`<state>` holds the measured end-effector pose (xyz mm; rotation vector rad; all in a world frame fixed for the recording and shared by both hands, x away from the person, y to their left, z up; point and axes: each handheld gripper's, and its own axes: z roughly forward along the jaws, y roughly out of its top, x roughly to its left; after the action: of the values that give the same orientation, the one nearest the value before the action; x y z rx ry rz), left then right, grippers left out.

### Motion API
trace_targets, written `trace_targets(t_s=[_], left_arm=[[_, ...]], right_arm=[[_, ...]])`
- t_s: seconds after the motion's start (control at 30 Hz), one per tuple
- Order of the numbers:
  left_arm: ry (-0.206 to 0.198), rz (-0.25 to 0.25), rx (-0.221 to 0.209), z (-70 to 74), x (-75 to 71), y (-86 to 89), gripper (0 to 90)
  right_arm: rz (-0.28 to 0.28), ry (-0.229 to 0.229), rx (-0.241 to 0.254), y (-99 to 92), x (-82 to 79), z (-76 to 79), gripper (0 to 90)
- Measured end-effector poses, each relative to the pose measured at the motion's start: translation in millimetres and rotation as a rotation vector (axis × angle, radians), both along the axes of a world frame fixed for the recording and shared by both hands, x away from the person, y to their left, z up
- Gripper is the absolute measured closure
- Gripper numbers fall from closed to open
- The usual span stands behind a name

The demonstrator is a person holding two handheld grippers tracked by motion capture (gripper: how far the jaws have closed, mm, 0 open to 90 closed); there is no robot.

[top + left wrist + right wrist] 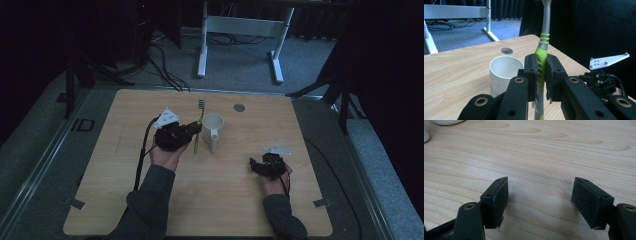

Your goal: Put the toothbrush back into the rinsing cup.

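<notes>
High view: your left gripper (pixel 196 131) has the toothbrush (pixel 198 125) just left of the white cup (pixel 213 131), left gripper view: pads clamped on its green handle (pixel 541 62), cup behind-left, right gripper view: your right gripper (pixel 539 202) jaws apart over bare table (pixel 549 150).

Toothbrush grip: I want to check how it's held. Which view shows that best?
The left gripper view: the toothbrush stands upright, clamped between the left tool's pads. The high view shows the brush small beside the cup.
</notes>
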<state>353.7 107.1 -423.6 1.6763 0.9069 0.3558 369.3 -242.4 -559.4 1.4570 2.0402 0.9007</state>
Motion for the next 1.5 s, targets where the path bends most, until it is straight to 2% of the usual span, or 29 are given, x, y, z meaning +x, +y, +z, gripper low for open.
trace_targets(t_s=[0.4, 0.63, 0.9, 1.5], left_arm=[[-0.033, 0.003, -0.015, -1.2, 2.8, -7.1, 80.6], [-0.073, -0.003, -0.027, -1.5, 2.9, -9.5, 80.6], [-0.101, -0.01, -0.035, -2.8, 3.8, -11.8, 80.6], [-0.108, -0.001, -0.071, -5.6, 9.0, -15.0, 80.6]], right_arm=[[-0.001, 0.001, 0.002, 0.2, -0.1, 0.0, 29.4], [0.0, 0.001, 0.001, 0.1, -0.1, 0.0, 29.4], [0.0, 0.001, 0.001, 0.2, -0.1, 0.1, 29.4], [-0.001, 0.001, 0.002, 0.2, -0.1, 0.1, 29.4]])
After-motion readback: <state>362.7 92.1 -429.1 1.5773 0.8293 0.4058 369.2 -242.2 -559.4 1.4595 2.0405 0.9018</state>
